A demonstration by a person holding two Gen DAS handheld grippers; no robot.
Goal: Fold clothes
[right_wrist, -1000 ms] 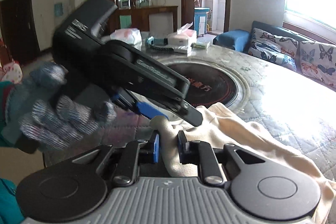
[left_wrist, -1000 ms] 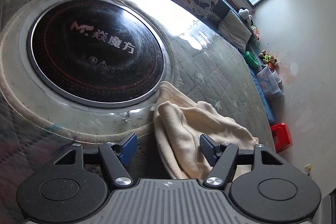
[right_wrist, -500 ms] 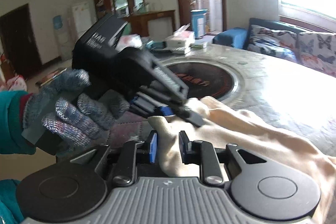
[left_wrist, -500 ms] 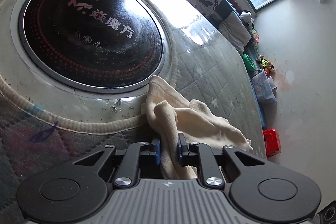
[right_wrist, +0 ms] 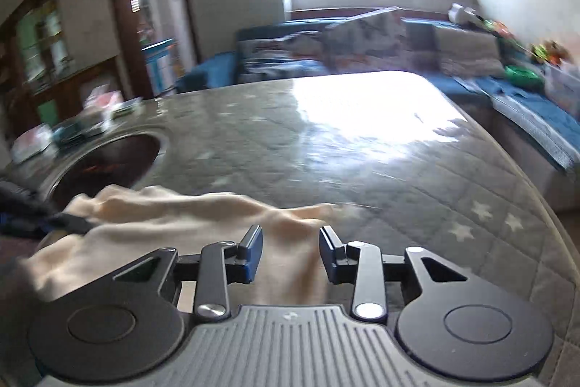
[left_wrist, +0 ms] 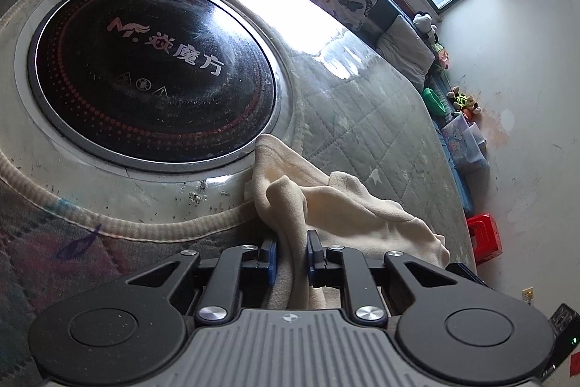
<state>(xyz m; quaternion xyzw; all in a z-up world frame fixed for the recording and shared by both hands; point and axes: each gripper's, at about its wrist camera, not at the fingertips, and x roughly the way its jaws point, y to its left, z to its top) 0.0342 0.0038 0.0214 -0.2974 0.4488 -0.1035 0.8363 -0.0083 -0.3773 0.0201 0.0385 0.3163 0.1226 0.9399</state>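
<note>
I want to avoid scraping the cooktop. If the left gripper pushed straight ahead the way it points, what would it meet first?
Probably more of the cream garment that the left gripper already pinches; its bunched fold rises just ahead. Beyond that lie the steel rim and the black cooktop, though depth is hard to judge.

Cream fleece garment point(left_wrist: 337, 205) lies rumpled on the quilted table, beside its black inset disc

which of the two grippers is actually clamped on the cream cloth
The left gripper: its jaws pinch a fold of the cream cloth. The right gripper stands open, with cloth between its jaws.
</note>
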